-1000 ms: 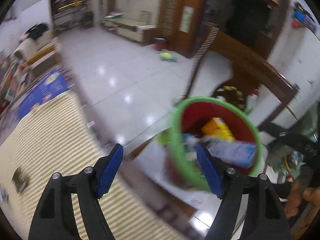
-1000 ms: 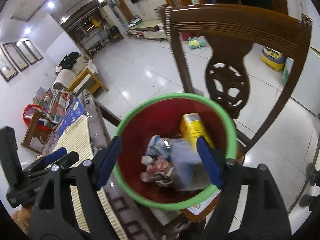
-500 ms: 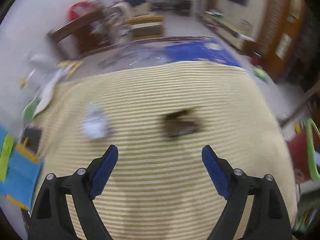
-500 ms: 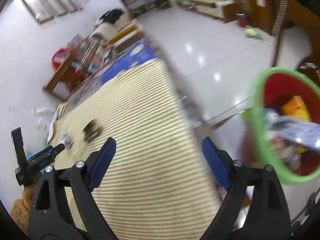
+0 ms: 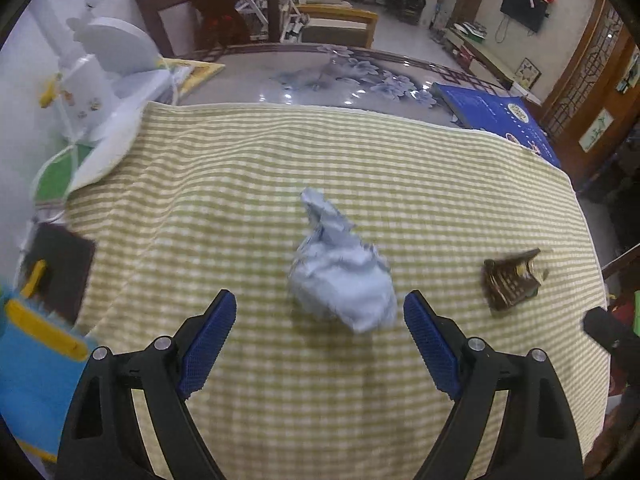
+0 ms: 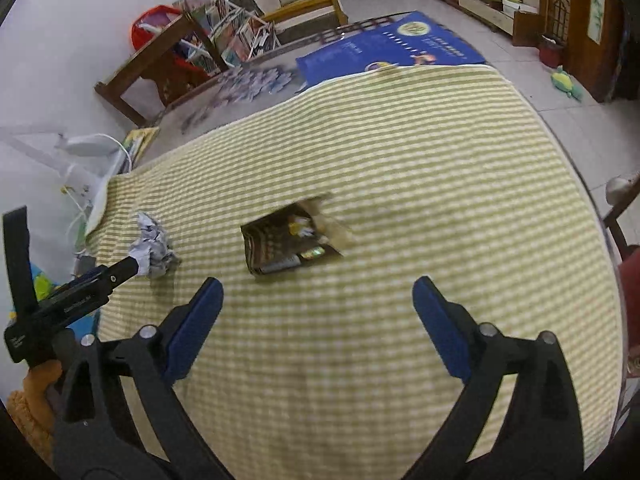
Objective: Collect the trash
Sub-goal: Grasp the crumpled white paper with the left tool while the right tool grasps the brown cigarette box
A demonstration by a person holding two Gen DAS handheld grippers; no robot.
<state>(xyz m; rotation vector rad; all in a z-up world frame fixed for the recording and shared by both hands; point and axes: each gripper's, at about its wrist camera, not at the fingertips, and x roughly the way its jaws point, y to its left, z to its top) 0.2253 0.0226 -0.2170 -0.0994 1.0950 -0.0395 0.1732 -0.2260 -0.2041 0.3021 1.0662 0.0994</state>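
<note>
Your left gripper [image 5: 318, 312] hovers low with fingers spread wide around the crumpled paper [image 5: 340, 276] on the worktop [image 5: 400, 168]; your right gripper [image 6: 316, 312] gapes empty near the brown wrapper [image 6: 292, 244].

Under me I see a yellow checked cloth [image 5: 248, 184] spread over the surface. Past its far edge lies a blue poster [image 6: 384, 54] on the glossy flowered top. A white lamp [image 5: 100, 80] stands at the left edge, a wooden chair [image 5: 208, 8] behind it.
</note>
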